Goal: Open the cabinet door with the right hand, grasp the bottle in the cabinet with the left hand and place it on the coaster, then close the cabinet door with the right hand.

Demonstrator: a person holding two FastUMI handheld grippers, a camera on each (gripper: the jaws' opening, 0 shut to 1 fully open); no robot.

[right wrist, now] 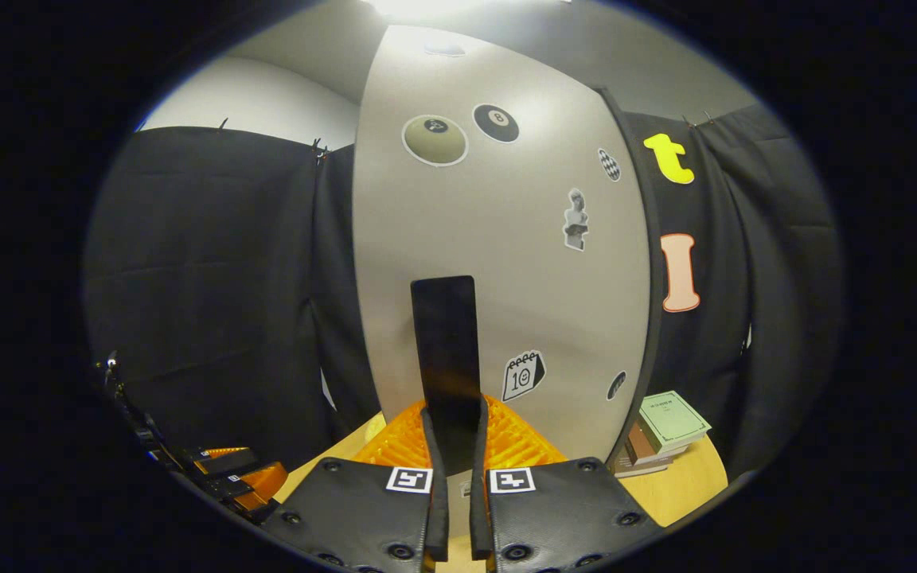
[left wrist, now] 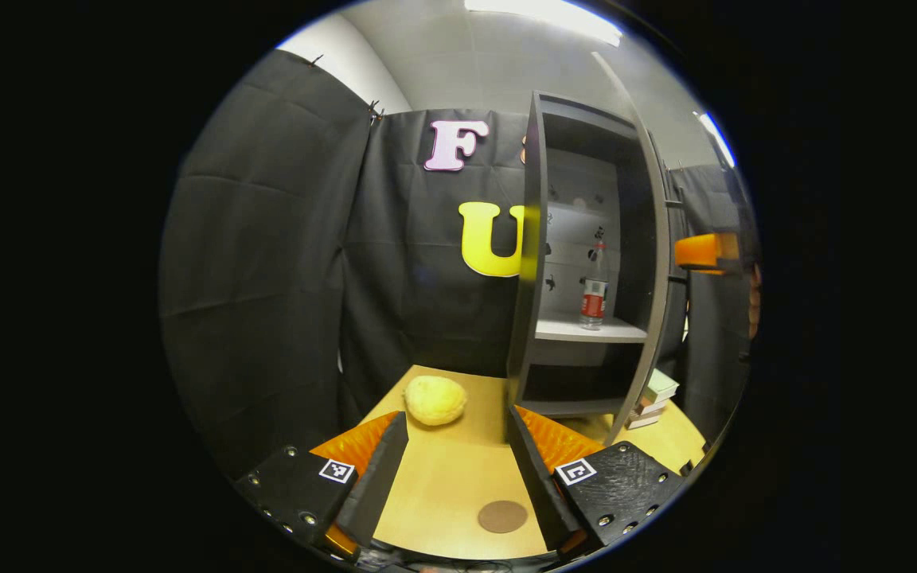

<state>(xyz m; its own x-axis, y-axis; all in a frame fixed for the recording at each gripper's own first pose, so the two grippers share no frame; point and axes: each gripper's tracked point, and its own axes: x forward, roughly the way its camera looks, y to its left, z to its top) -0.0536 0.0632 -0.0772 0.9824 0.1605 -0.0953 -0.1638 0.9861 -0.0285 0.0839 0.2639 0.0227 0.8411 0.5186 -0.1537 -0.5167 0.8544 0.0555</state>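
Grey laminate cabinet (left wrist: pixel 586 239) is standing open on the wooden table (left wrist: pixel 442 485): its door (right wrist: pixel 498 263), sticker-covered on the face, is swung out and is looking to be held by its dark vertical handle (right wrist: pixel 445 358). Stage one of the task, opening, is reading as done or nearly done. Clear plastic bottle (left wrist: pixel 595 288) with a red label is standing upright on the middle shelf (left wrist: pixel 586 329), untouched and well apart from any finger; fetching it is still outstanding. Round brown coaster (left wrist: pixel 502 516) is lying bare on the near table edge, waiting for the bottle; placing and door-closing are likewise outstanding. Left gripper (left wrist: pixel 454 469) is hovering low over the table with its fingers spread wide, holding and touching nothing, the coaster showing between them and a yellowish rounded lump (left wrist: pixel 435 399) lying just beyond. Right gripper (right wrist: pixel 453 477) is having its fingers drawn close together on either side of the handle's lower end, apparently pinching it; whether both are pressing firmly is not certain from the right gripper view. Stacked books (right wrist: pixel 661 434) are sitting on the table beside the door's lower edge.
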